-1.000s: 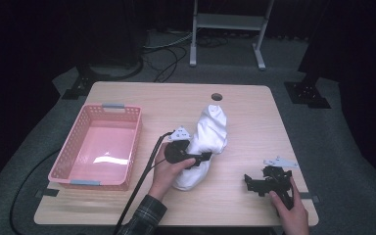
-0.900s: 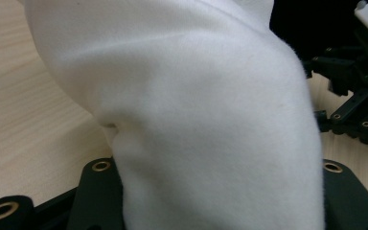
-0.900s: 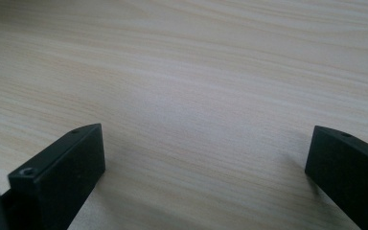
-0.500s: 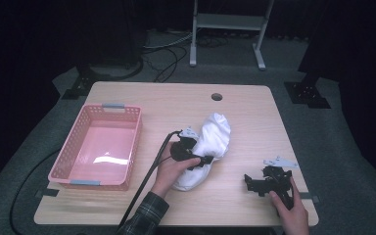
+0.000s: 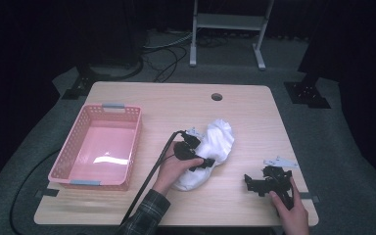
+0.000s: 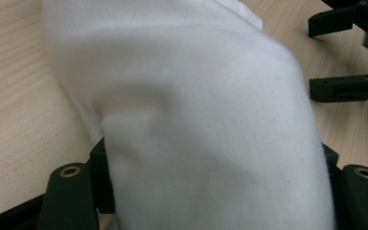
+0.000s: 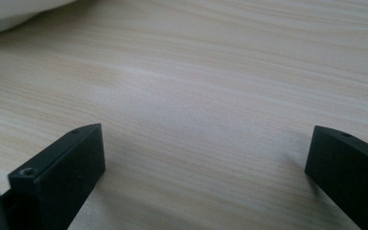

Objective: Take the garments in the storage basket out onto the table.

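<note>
A dark room with black drapes and a metal stand at the back surrounds a pale wooden table (image 5: pixel 127 205), the largest thing in the high view. On its left side sits a pink basket (image 5: pixel 73 156), empty, well apart from the work. Near the table's middle lies a white cloth (image 5: pixel 220 139), bunched into a long lump whose long axis runs diagonally, from the near end by the person's left hand up and away toward the far right. The left gripper (image 5: pixel 199 162) sits at that near end, and in the left gripper view the cloth (image 6: pixel 196 120) lies between its two jaws, which have just been opening; they stand partly apart, and whether the pads press the fabric cannot be told. The right gripper (image 5: pixel 255 181) rests near the table's front right corner, its jaws wide and empty over bare wood, the cloth's edge (image 7: pixel 14 14) just off to one side. The left hand is plainly the nearer to the cloth.
</note>
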A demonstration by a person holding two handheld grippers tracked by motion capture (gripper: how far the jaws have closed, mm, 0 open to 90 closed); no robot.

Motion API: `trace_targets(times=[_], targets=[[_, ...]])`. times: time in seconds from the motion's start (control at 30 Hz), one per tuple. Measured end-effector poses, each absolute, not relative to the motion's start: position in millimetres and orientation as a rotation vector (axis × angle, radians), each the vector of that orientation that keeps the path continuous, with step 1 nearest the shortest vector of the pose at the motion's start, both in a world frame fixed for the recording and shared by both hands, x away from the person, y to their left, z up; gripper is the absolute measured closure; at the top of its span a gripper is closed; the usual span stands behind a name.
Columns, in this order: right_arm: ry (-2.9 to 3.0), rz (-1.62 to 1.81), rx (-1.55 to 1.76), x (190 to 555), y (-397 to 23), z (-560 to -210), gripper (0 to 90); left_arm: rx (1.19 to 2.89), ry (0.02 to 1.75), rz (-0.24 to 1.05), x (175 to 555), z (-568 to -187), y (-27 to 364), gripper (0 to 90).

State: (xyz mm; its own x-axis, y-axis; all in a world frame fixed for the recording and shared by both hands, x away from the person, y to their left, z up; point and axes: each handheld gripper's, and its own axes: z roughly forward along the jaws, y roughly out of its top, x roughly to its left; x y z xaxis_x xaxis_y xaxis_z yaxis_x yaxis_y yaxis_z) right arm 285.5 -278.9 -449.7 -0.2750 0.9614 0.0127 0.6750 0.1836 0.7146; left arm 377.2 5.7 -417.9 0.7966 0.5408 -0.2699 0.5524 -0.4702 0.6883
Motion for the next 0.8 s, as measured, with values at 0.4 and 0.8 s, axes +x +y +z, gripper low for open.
trace_targets(times=[0.4,0.8], targets=[[2.022,0.862,1.533,285.5,-278.9,-449.7,0.0,2.162,0.837,-0.044,380.2,-419.9,6.0,15.7],[2.022,0.862,1.533,285.5,-279.0,-449.7,0.0,2.118,0.835,-0.028,381.0,-417.8,7.9,3.1]])
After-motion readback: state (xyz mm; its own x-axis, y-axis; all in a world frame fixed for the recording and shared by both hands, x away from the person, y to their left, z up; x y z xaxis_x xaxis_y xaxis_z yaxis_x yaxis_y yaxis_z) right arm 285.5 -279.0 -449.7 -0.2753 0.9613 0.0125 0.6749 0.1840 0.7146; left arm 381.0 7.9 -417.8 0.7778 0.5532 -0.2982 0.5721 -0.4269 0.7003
